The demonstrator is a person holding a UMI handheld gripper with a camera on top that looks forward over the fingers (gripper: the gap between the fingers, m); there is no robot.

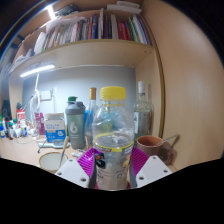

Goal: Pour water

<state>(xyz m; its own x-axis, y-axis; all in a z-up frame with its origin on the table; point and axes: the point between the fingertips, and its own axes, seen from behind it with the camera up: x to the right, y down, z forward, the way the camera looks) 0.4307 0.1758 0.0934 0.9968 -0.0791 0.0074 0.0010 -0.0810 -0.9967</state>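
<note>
I have the gripper (112, 168) closed around a clear plastic bottle with a yellow screw cap (113, 135), which stands upright right in front of my camera. The magenta pads (88, 160) on both fingers press against the bottle's lower body, one at each side, with no gap that I can make out, so the fingers are only as far apart as the bottle is wide. The bottle has a pale label around its lower half, and I cannot tell how much water is in it.

Beyond the bottle I see a light wooden desk (20, 150) crowded with things. Just to the right of the bottle sits a brown ceramic mug (150, 146). Behind the bottle on its left stands a dark green bottle with a grey cap (76, 124), and beside that a small blue-and-white carton (55, 128). A clear glass bottle (143, 115) rises behind the mug. A round pale dish (50, 160) lies near the left finger. Above everything runs a wooden shelf packed with upright books (95, 28), with a strip light (38, 70) glowing beneath it.
</note>
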